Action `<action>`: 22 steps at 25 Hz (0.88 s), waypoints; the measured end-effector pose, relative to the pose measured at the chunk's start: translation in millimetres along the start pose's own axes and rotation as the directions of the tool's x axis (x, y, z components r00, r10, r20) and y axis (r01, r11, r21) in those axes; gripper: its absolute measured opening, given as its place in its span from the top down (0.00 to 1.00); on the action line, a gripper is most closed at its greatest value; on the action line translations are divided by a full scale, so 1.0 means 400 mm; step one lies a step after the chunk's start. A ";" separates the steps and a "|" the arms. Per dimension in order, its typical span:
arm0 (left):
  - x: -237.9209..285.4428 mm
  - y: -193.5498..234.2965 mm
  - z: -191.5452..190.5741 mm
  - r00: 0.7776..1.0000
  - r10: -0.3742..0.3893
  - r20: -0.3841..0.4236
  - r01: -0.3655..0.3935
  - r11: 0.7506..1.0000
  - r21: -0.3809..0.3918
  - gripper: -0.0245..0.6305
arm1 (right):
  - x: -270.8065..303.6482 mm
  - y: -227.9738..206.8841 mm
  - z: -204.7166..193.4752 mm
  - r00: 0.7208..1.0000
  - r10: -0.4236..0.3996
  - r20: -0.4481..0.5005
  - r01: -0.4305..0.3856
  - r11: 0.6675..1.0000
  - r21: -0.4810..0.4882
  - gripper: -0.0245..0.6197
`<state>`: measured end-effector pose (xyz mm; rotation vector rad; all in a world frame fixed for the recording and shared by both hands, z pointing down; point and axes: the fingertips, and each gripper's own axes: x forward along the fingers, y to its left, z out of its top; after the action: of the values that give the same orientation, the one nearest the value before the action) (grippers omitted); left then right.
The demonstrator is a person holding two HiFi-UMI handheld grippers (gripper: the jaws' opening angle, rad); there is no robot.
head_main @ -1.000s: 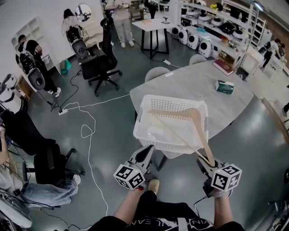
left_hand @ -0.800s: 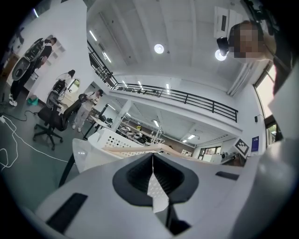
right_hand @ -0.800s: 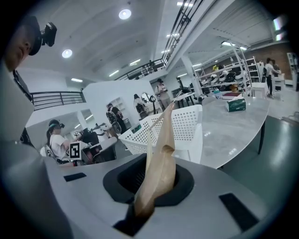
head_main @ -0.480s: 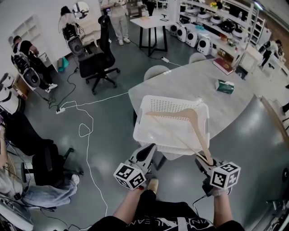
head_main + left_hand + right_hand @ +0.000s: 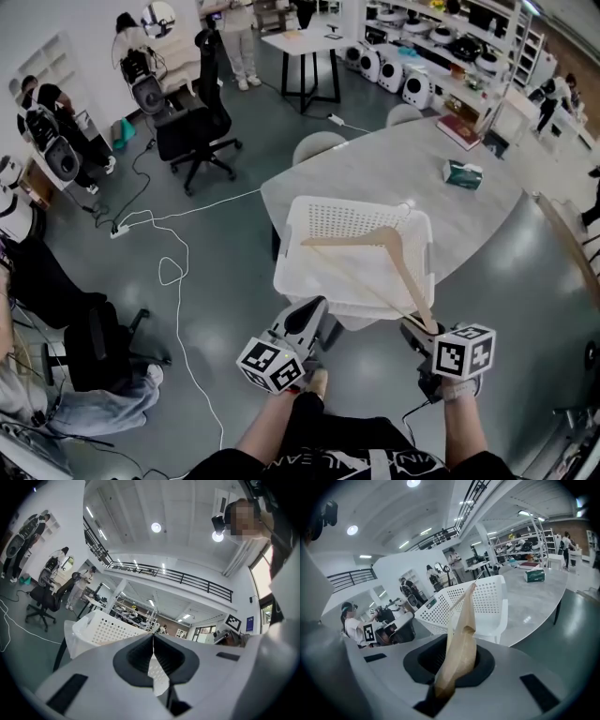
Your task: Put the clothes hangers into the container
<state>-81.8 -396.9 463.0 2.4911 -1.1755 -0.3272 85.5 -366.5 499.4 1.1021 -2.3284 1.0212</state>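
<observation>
Wooden and pale, the clothes hanger [image 5: 398,258] lay slanted over the white container [image 5: 347,217] on the tabletop [image 5: 375,169], one end clamped in the right gripper [image 5: 421,328] and not yet released inside, while the left gripper [image 5: 307,314] was closed on nothing.
</observation>
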 end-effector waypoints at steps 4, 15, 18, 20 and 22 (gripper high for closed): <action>0.003 0.002 0.001 1.000 -0.006 0.005 0.006 1.000 -0.007 0.95 | 0.005 -0.004 0.009 1.000 -0.005 -0.018 0.005 1.000 0.008 0.88; -0.007 0.006 0.013 1.000 -0.010 0.011 0.010 1.000 -0.021 0.95 | 0.014 -0.015 0.021 0.997 -0.046 -0.058 0.046 0.999 -0.011 0.88; -0.013 0.005 0.011 1.000 -0.012 0.009 0.013 1.000 -0.023 0.95 | 0.014 -0.011 0.021 0.997 -0.055 -0.056 0.054 0.998 -0.025 0.88; -0.015 0.007 0.011 1.000 -0.011 0.009 0.012 1.000 -0.024 0.95 | 0.013 -0.011 0.019 0.997 -0.060 -0.050 0.058 0.998 -0.029 0.88; -0.017 0.010 0.013 1.000 -0.010 0.010 0.010 1.000 -0.024 0.95 | 0.011 -0.009 0.018 0.997 -0.067 -0.044 0.065 0.997 -0.038 0.88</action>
<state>-90.7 -395.0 460.5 2.4778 -1.1563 -0.3544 85.5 -375.8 498.8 1.1220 -2.2505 0.9654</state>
